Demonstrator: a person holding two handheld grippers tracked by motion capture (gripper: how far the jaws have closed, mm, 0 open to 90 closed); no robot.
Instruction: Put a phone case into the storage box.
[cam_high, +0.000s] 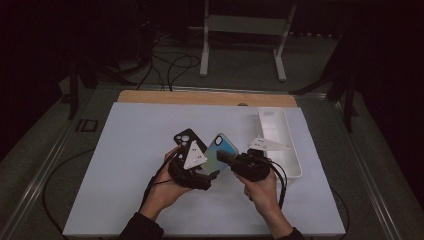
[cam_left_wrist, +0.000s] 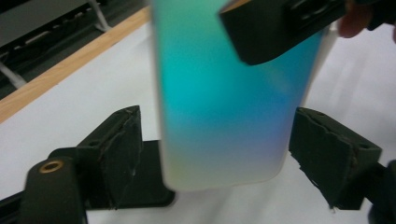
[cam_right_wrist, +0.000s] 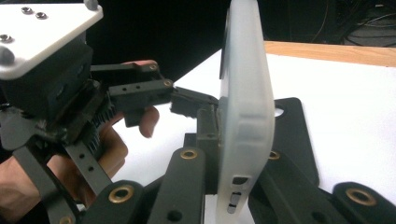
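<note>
One teal phone case (cam_high: 221, 150) held tilted, long axis up-away, right tool (cam_high: 231, 159) clamped on it, left tool (cam_high: 197, 167) wide open.

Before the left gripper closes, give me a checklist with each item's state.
1. Right gripper clamped on the teal case: ok.
2. Teal case sits between the left gripper fingers: ok.
3. Left fingers pressing the case: not ok, there is a gap on each side.
4. Black case lying flat on the table: ok.
5. Free room in the white tray: cannot tell.
</note>
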